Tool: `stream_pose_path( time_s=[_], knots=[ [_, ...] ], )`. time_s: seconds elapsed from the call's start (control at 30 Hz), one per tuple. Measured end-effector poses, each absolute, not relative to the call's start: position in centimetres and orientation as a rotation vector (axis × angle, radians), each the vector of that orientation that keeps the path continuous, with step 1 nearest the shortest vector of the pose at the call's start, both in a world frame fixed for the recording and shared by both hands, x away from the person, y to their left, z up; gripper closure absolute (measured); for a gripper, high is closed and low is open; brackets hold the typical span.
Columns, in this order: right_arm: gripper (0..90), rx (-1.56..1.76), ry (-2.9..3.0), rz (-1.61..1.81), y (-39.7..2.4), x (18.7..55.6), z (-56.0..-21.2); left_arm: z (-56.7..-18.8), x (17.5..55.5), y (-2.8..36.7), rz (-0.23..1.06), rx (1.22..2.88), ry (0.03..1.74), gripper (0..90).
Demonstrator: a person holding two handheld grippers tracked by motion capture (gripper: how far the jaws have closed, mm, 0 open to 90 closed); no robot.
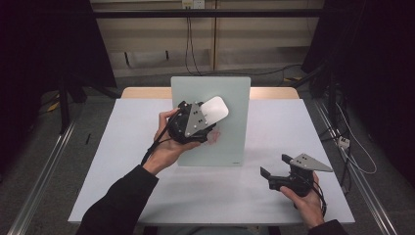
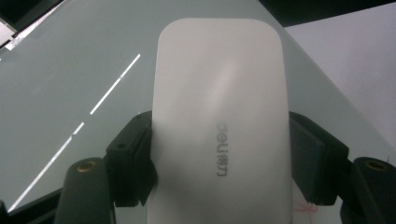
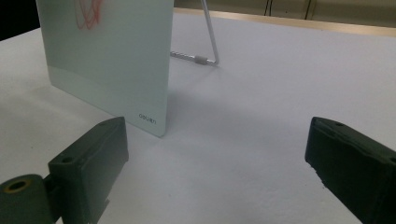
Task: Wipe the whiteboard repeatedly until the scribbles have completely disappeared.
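Fingers (image 2: 130, 163) of the left gripper (image 1: 195, 122) pinch a white eraser block (image 2: 219, 121) across its long sides, held against the standing glass board (image 1: 230, 142) on the tabletop (image 1: 122, 147). Block looks light, rigid and smooth, so likely slippery; mid-side grip suits it. Right gripper (image 3: 215, 168) hovers, fingers spread apart.

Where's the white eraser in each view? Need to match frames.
High view: white eraser at centre, held by the left tongs against the glass board.
Left gripper view: eraser at centre, clamped between both jaws, board behind.
Right gripper view: not in it.
Shared landmark: the glass board, with red scribble.
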State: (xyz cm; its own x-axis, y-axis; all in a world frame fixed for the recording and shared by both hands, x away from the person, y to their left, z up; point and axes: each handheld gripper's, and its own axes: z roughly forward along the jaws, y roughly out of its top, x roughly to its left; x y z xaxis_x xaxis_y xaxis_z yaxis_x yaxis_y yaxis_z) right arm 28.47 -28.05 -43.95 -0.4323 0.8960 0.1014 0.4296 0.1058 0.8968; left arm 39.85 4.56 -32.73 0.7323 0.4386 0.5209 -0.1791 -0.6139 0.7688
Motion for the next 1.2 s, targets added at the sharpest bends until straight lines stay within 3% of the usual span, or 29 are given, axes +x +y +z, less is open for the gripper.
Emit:
stream_pose_path(
  time_s=[0.87, 1.2],
  knots=[
    [5.9, 1.291, 1.916, 1.290, -28.0, 28.5, -44.0, -37.4, 37.8, 3.9, 0.796, 2.120, 0.162, 31.2],
    [5.9, 1.287, 1.920, 1.287, -28.0, 28.5, -44.0, -35.5, 38.6, 3.9, 0.823, 2.081, 0.188, 31.1]
  ],
)
